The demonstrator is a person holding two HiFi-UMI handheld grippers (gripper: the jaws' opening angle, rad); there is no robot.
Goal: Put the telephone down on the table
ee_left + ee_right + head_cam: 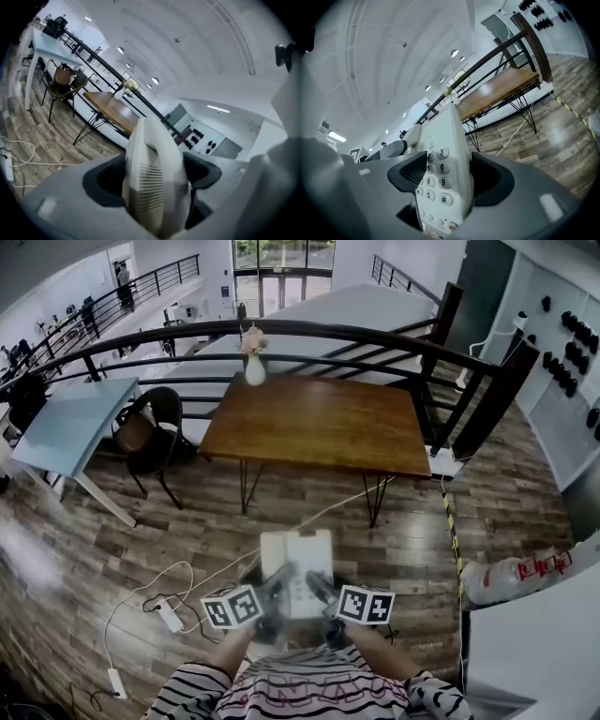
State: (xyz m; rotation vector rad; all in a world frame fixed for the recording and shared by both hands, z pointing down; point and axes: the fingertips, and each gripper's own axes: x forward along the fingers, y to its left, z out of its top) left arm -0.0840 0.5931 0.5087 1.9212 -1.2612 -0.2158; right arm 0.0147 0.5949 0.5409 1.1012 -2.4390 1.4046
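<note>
Snugly, telephone (445,136) inside right gripper (449,177).

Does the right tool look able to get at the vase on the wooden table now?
Probably not: the right tool is shut on the telephone, and the vase stands at the far edge of the table, across the floor.
</note>
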